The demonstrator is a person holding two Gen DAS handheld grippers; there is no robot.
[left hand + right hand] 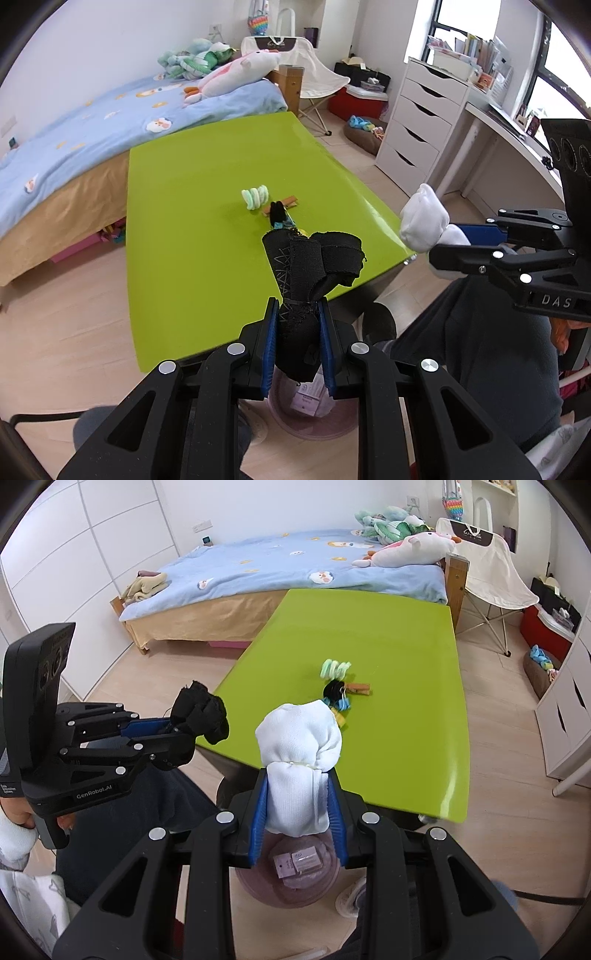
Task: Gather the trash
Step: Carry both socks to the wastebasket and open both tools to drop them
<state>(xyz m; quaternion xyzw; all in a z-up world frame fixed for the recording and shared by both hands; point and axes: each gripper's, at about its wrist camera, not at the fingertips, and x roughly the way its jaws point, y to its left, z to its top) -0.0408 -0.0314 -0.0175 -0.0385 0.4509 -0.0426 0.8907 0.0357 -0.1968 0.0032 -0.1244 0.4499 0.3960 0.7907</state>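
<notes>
Your left gripper [297, 310] pinches a black cloth bundle [314, 258]; your right gripper [297, 779] pinches a white cloth bundle [299, 738], both above the pink bin [291, 882].

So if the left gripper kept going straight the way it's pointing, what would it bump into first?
Probably the green table: the left gripper, shut on a black sock, aims down over its near edge. Depth is unclear, so it might just miss.

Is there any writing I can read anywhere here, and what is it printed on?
"GenRobot.AI": on the left gripper body, in the right wrist view.
"DAS": on the right gripper body, cut off at the picture's edge.
Small print beside "GenRobot.AI": too small to read.
Labels on the packets in the pink bin: blurred.
Logo on the white chair: unreadable.
</notes>
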